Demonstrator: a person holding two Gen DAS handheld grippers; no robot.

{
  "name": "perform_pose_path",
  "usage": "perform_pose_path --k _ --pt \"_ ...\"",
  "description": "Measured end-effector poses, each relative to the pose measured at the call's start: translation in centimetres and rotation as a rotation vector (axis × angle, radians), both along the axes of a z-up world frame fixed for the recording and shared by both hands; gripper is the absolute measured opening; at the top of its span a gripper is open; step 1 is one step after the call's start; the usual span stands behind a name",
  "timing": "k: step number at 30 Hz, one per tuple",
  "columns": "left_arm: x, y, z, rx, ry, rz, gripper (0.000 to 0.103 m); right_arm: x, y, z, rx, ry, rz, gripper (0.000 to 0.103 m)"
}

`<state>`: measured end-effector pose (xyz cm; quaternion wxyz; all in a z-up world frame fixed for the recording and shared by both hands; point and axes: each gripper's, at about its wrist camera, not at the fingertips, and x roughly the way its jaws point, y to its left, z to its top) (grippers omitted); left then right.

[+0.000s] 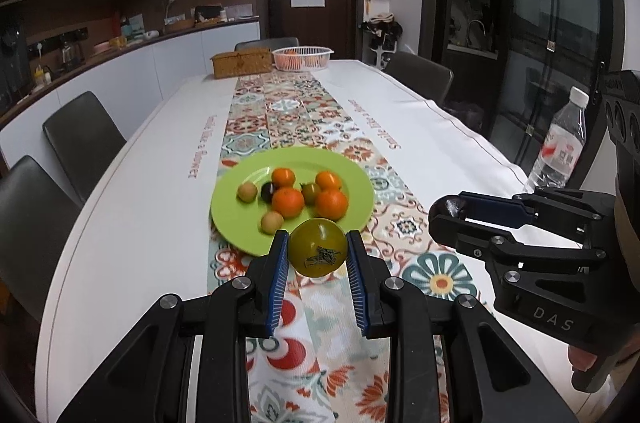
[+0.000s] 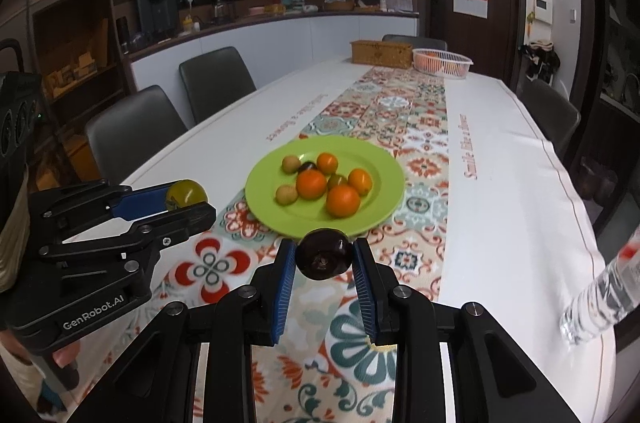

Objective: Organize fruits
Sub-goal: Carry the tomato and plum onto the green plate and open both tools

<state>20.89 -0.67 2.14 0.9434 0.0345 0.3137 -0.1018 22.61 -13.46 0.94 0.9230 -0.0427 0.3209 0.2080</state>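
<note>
At right edge, water bottle (image 2: 600,297) blurred, cut off

The right gripper (image 2: 324,259) clamps a dark purple fruit (image 2: 324,260) between its blue pads (image 2: 283,287) above the patterned table runner (image 2: 416,127), just short of a green plate (image 2: 382,159) holding four orange fruits, two tan ones and darker pieces. At left, the left gripper (image 2: 188,201) grips a yellow-green fruit (image 2: 187,193). A water bottle (image 2: 600,287) stands at far right.

fruits (image 1: 288,201) on plate (image 1: 240,223) (table (image 1: 420,127) middle)
</note>
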Motion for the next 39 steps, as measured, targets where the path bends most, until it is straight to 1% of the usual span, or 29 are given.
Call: perform_pose_path --k 8,15,20,26,33,39 --pt "2.2 0.4 1.0 -0.007 -0.022 0.008 0.028 2.4 0.3 0.7 0.013 -0.014 -0.004 0.03" --pt "4.6 0.8 1.3 -0.025 -0.022 0.014 0.028 4.9 0.9 1.2 0.007 -0.029 -0.003 0.03" --pt "6.8 1.2 1.2 -0.04 -0.01 0.013 0.028 7.0 1.4 1.4 0.005 -0.027 -0.001 0.03" --pt "9.1 1.5 0.7 -0.033 -0.001 0.012 0.028 9.8 2.2 1.5 -0.001 -0.022 0.006 0.03" --pt "12.0 2.0 -0.4 -0.032 0.027 0.014 0.028 13.0 2.8 0.9 -0.011 0.013 0.005 0.03" --pt "14.7 3.0 -1.6 -0.057 0.073 0.033 0.028 16.1 3.7 -0.4 -0.026 0.087 0.023 0.03"
